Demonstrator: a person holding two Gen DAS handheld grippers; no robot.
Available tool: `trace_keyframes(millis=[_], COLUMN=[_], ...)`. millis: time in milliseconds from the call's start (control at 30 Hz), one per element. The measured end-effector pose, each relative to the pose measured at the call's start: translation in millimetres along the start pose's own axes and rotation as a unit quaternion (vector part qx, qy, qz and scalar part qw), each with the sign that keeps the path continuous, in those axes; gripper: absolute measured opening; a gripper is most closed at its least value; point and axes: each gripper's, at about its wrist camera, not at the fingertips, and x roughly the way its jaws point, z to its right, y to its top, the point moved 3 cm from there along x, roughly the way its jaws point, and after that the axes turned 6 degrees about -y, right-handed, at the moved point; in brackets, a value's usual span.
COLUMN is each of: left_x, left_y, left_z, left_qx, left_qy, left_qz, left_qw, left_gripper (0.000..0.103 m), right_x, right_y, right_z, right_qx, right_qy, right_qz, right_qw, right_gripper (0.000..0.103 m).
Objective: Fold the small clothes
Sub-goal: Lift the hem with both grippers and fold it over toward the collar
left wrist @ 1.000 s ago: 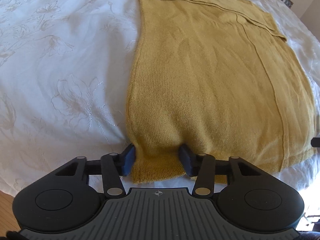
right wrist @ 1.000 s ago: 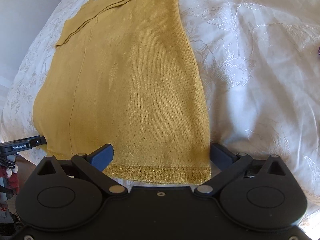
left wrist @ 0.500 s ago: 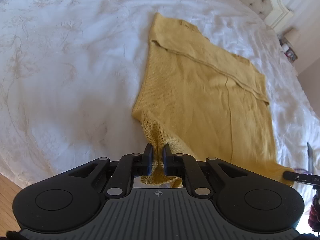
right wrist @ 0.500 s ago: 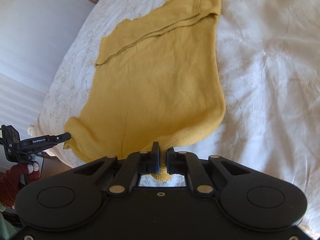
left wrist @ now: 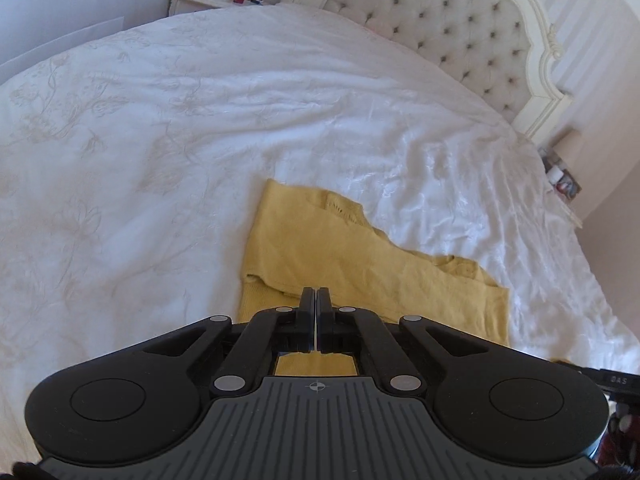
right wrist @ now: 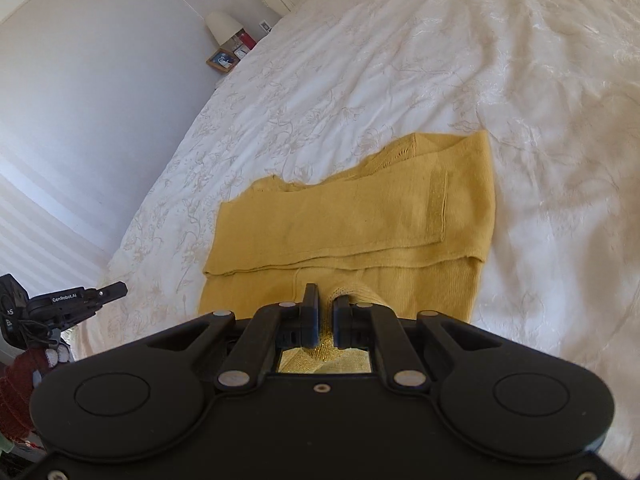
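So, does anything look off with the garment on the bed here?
Nothing is damaged. The mustard-yellow knitted garment lies on the white embroidered bedspread with a ragged, stepped far edge. Both tools, left and right, pinch its near hem.

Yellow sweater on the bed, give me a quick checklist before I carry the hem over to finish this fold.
1. Left gripper shut on the yellow sweater: ok; fabric shows beneath its closed jaws.
2. Right gripper shut on the hem: ok, gold ribbed edge bunched between the pads.
3. Hem lifted off the white bedspread: ok, near edge raised and curling in both views.
4. Sleeves folded in over the body: ok, in the right wrist view.
5. Hem held taut between the two grippers: cannot tell; that span is hidden.
6. Landing area toward the collar free of other things: ok.
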Motion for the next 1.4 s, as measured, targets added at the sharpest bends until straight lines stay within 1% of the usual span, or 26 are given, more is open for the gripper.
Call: trace_keyframes(millis=[67,133,167,200,233,267,333,400,467,700,767,833,900,933,1067,1200,1300,1400], left_x=[11.8,22.1,25.3,26.7,27.6,27.2,26.2,24.5,24.0,34.7,38.0,41.1,44.4,44.7,40.1,33.5,26.5,22.6], left_y=[1.5,-5.8,-11.2,-16.9,-24.4,-31.1,-43.7,-54.2,-61.0,-71.8,-74.3,-76.3,-77.7,-77.6,-73.1,-59.2,-39.7,-11.4], left_z=[1.4,0.7,-1.0,-2.8,-6.1,-10.3,-18.8,-26.4,-32.3,-36.1,-34.9,-31.5,-27.6,-25.7,-20.5,-23.4,-23.6,-18.3], left_qx=[0.022,0.049,0.06,0.065,0.063,0.056,0.042,0.034,0.022,0.009,0.006,0.013,0.024,0.025,0.016,-0.022,-0.041,-0.041], left_qy=[-0.009,-0.003,0.003,0.008,0.012,0.012,0.012,0.021,0.019,0.02,0.017,0.019,0.016,0.009,0.002,-0.005,-0.01,-0.02], left_qz=[-0.023,-0.063,-0.077,-0.088,-0.099,-0.109,-0.131,-0.146,-0.158,-0.185,-0.185,-0.184,-0.185,-0.183,-0.16,-0.128,-0.098,-0.064], left_qw=[0.9995,0.9968,0.9952,0.994,0.993,0.9923,0.9905,0.9884,0.987,0.9826,0.9825,0.9826,0.9822,0.9828,0.987,0.9915,0.9943,0.9969], left_gripper=[0.002,0.004,0.007,0.011,0.02,0.027,0.029,0.031,0.033,0.034,0.033,0.032,0.02,0.005,0.003,0.003,0.003,0.003], right_x=[8.3,13.8,15.8,16.8,18.3,20.1,22.9,24.4,24.4,21.4,19.0,17.1,15.9,15.5,13.3,10.9,5.4,-0.7], right_y=[5.0,5.8,4.3,2.2,-0.5,-3.7,-9.1,-14.7,-19.1,-29.0,-30.8,-32.7,-34.6,-35.6,-38.0,-37.7,-30.8,-13.2], right_z=[1.3,2.0,1.0,1.5,0.9,0.3,0.3,0.6,-0.3,2.0,2.8,3.0,3.3,3.1,3.5,4.6,4.4,1.9], right_qx=[0.003,0.011,0.015,0.022,0.026,0.029,0.037,0.048,0.052,0.051,0.052,0.052,0.052,0.052,0.06,0.071,0.083,0.09], right_qy=[-0.01,-0.022,-0.026,-0.027,-0.028,-0.031,-0.037,-0.041,-0.045,-0.055,-0.056,-0.057,-0.057,-0.058,-0.059,-0.06,-0.058,-0.052], right_qz=[0.0,-0.004,-0.005,-0.008,-0.01,-0.012,-0.017,-0.021,-0.022,-0.028,-0.026,-0.024,-0.024,-0.023,-0.018,-0.01,0.006,0.032], right_qw=[1.0,1.0,1.0,0.999,0.999,0.999,0.998,0.998,0.997,0.997,0.997,0.997,0.997,0.997,0.996,0.996,0.995,0.994], right_gripper=[0.014,0.014,0.014,0.014,0.014,0.015,0.015,0.015,0.015,0.015,0.015,0.015,0.015,0.015,0.015,0.015,0.015,0.015])
